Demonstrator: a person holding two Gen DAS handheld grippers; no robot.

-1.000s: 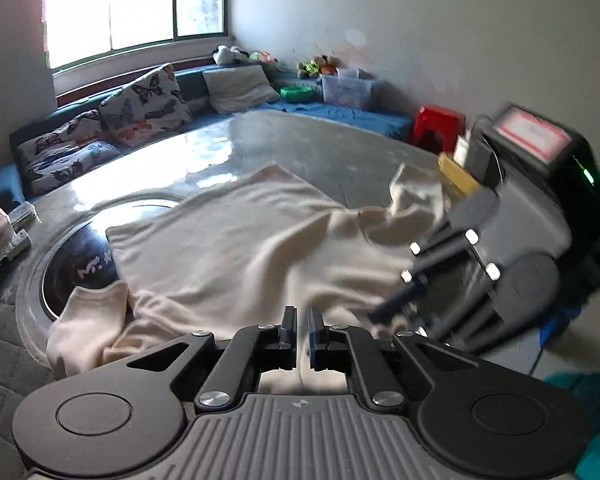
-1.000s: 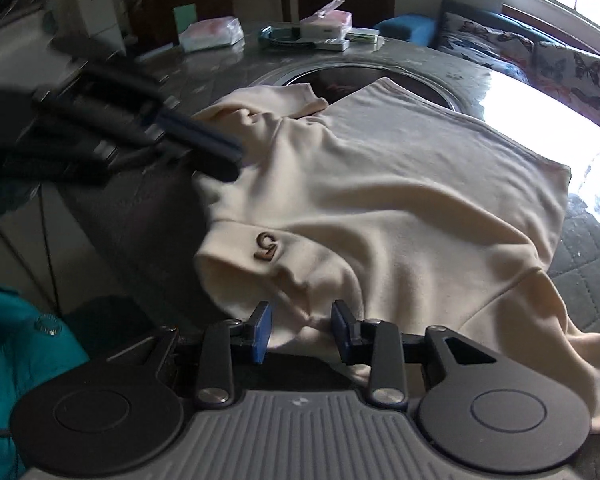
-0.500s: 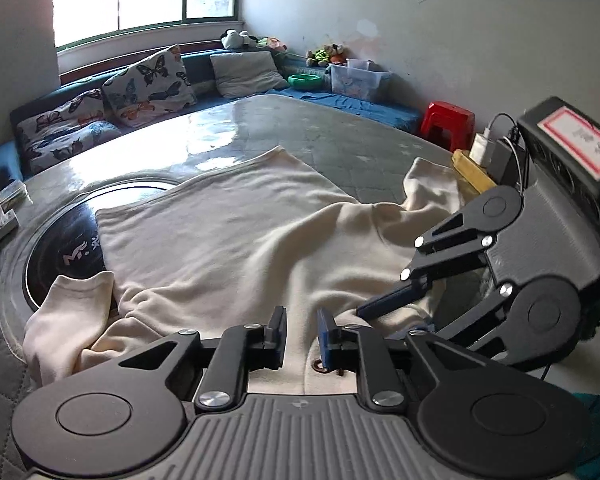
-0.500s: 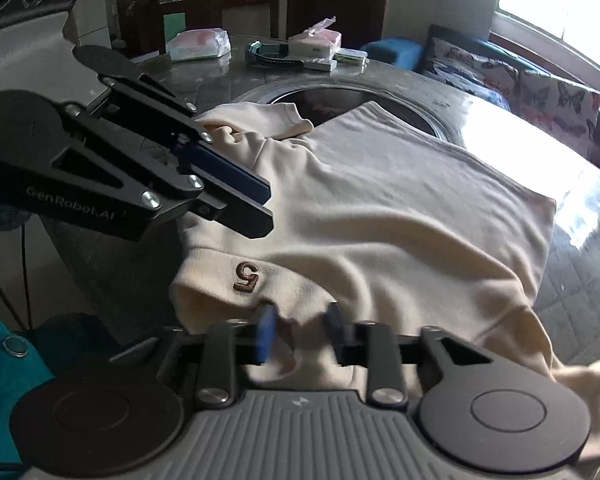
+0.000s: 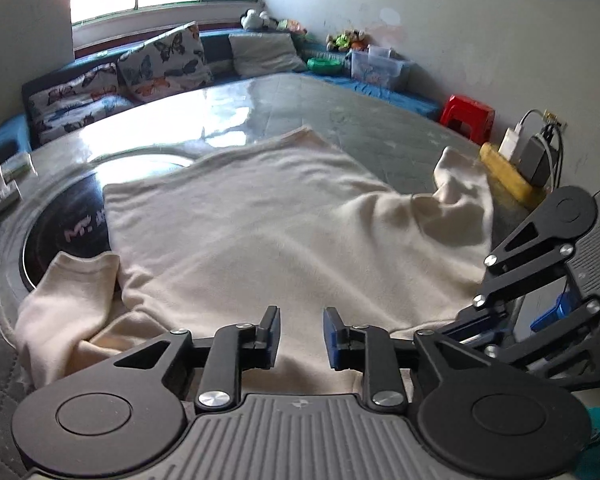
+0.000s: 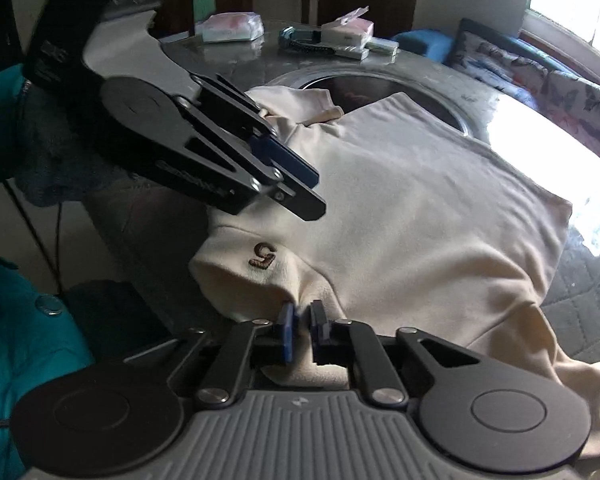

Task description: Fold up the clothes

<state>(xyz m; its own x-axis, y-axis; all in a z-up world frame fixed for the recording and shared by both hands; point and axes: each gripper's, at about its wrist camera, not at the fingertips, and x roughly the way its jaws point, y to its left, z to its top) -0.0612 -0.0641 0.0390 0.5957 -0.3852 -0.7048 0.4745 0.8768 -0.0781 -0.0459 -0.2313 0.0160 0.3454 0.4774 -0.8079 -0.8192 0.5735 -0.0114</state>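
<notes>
Cream sweatshirt (image 5: 268, 220) lies spread across a large round glass-topped table (image 5: 228, 108), body mostly flat, hem toward the window. One sleeve (image 5: 72, 300) is bunched at the near left edge, partly over the dark round inset (image 5: 64, 224) in the tabletop. The other sleeve (image 5: 460, 192) is rumpled and raised at the right edge. A small brown embroidered "5" (image 6: 262, 256) sits on the chest near the table's near rim.

Left gripper (image 5: 300, 338): jaws parted by a clear gap, blue pads visible, nothing between them. It hovers over the near edge of the sweatshirt; cloth shows under the gap, but whether the tips touch it I cannot tell.

Right gripper (image 6: 302, 330): jaws drawn nearly together, a fold of cream fabric pinched between the blue pads, just below and right of the "5". Seen from the left wrist view, the same tool (image 5: 496, 312) comes in low at the sweatshirt's right near corner.

The two tools are near each other along the same near edge of the garment.

Around the room: butterfly-print cushions (image 5: 164, 64) on a blue window bench, a red stool (image 5: 468, 114) by the wall, tissue packs (image 6: 232, 28) on the far side of the table, teal cloth (image 6: 24, 340) off the table edge at lower left.
</notes>
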